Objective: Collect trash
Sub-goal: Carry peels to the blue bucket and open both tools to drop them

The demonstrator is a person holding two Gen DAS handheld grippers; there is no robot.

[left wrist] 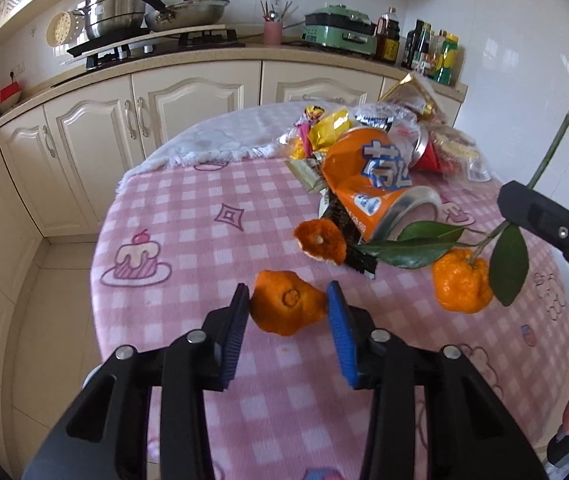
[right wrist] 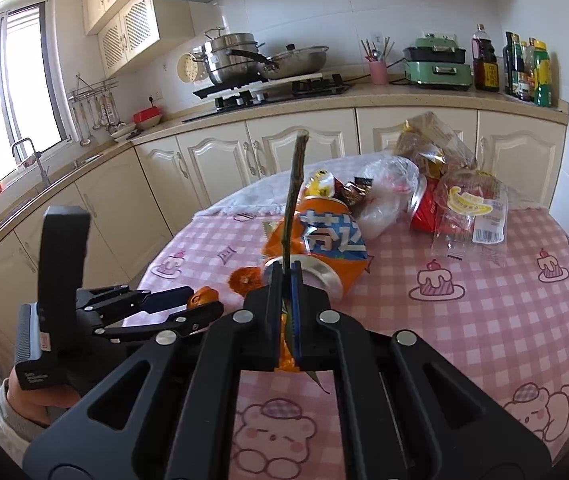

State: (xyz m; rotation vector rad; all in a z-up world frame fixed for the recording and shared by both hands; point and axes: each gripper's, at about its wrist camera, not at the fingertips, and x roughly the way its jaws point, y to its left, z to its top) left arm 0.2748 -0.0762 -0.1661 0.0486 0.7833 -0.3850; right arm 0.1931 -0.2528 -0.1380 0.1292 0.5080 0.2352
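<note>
My left gripper (left wrist: pixel 287 300) is open, its blue pads on either side of an orange peel piece (left wrist: pixel 286 307) lying on the pink checked tablecloth (left wrist: pixel 188 240). A second peel (left wrist: pixel 321 241) lies just beyond. My right gripper (right wrist: pixel 286 270) is shut on a twig (right wrist: pixel 292 184); in the left wrist view the twig (left wrist: pixel 552 148) carries green leaves (left wrist: pixel 424 246) and a tangerine (left wrist: pixel 462 286) hanging just over the cloth. A crushed orange can (left wrist: pixel 368 184) lies behind, with a pile of wrappers (left wrist: pixel 324 124).
A red can (right wrist: pixel 424 206), plastic bags (right wrist: pixel 388 188) and a banana-label wrapper (right wrist: pixel 472 212) lie at the table's far side. Cream cabinets (left wrist: pixel 96 128) and a counter with pots (left wrist: pixel 124 12) and bottles (left wrist: pixel 432 50) stand behind. The table edge (left wrist: pixel 100 256) drops off left.
</note>
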